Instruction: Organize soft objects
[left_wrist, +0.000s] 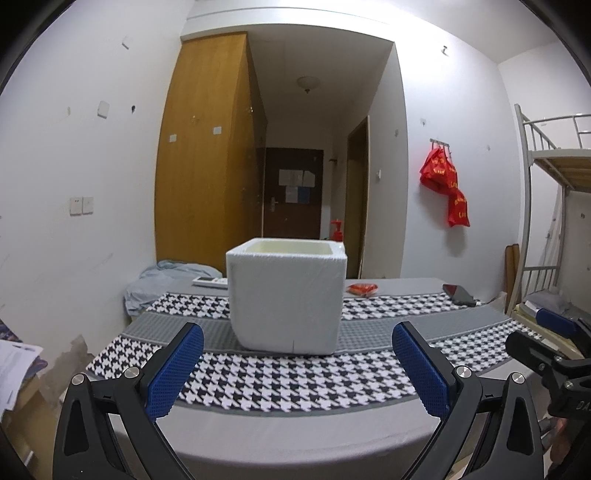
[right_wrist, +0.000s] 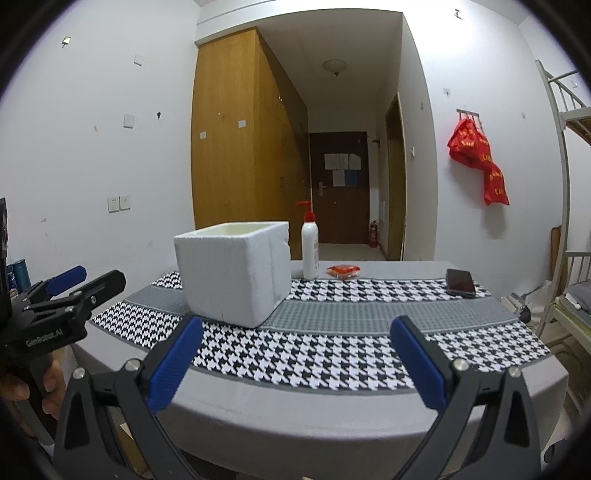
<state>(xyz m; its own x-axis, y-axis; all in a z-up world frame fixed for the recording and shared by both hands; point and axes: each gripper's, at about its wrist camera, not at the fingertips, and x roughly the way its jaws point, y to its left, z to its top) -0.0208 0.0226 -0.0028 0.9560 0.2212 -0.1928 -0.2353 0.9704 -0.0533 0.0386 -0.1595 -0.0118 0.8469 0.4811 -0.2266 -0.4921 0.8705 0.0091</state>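
On the table's houndstooth cloth (right_wrist: 332, 354) stands a white foam box (right_wrist: 236, 273), open at the top, and it looks like the place where the soft things are meant to go. The only soft-looking item in view is a small red packet (right_wrist: 344, 271) lying far back on the table, just beside a white pump bottle (right_wrist: 310, 251) and well apart from the box. A dark phone (right_wrist: 460, 282) lies off to the right.

The left gripper (left_wrist: 297, 369) hangs low in front of the box with its blue pads spread wide, holding nothing. The right gripper (right_wrist: 295, 363) is likewise spread and empty, near the table's front edge.

My judgement is that the reach has not yet begun. The right gripper is better placed for the packet (the box blocks a straight path from the left). To do it well, pass to the right of the box, come down over the packet with the pads level with the cloth, and close gently, since a crinkly pouch may slip or drag the cloth. Keep clear of the bottle, which would topple easily.
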